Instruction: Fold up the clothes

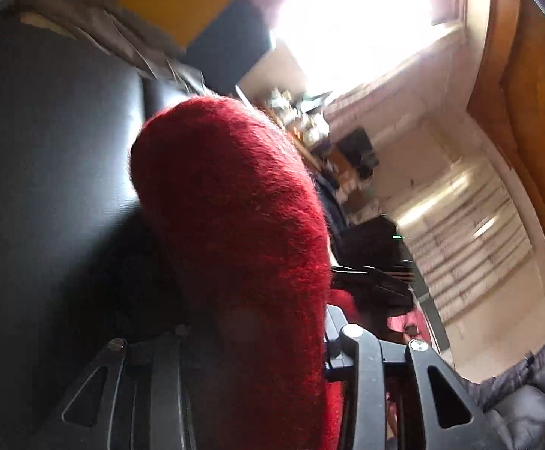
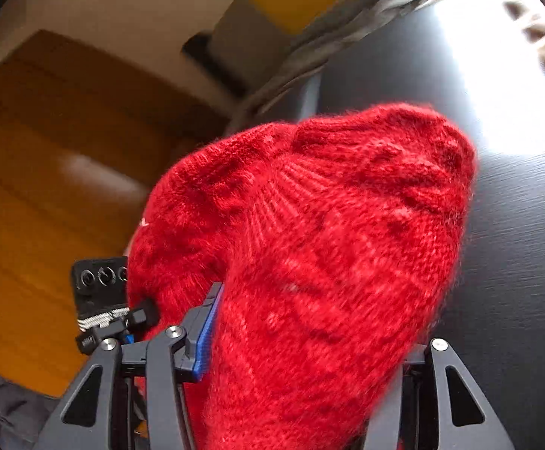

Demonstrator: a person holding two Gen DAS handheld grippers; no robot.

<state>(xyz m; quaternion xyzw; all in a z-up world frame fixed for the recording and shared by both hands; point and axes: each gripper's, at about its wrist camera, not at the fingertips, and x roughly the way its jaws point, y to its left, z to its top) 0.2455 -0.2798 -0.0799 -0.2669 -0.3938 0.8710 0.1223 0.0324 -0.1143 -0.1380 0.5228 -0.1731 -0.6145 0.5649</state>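
The red knit sweater is bunched and clamped in both the left tongs and right tongs, lifted over the dark worktop. No neat fold can be seen yet, so most is probably left.

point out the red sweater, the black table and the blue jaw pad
red sweater [image 2: 328, 243], right wrist view, knit bulge
black table [image 2: 516, 243], right wrist view, bare top
blue jaw pad [image 2: 205, 337], right wrist view, ridged edge
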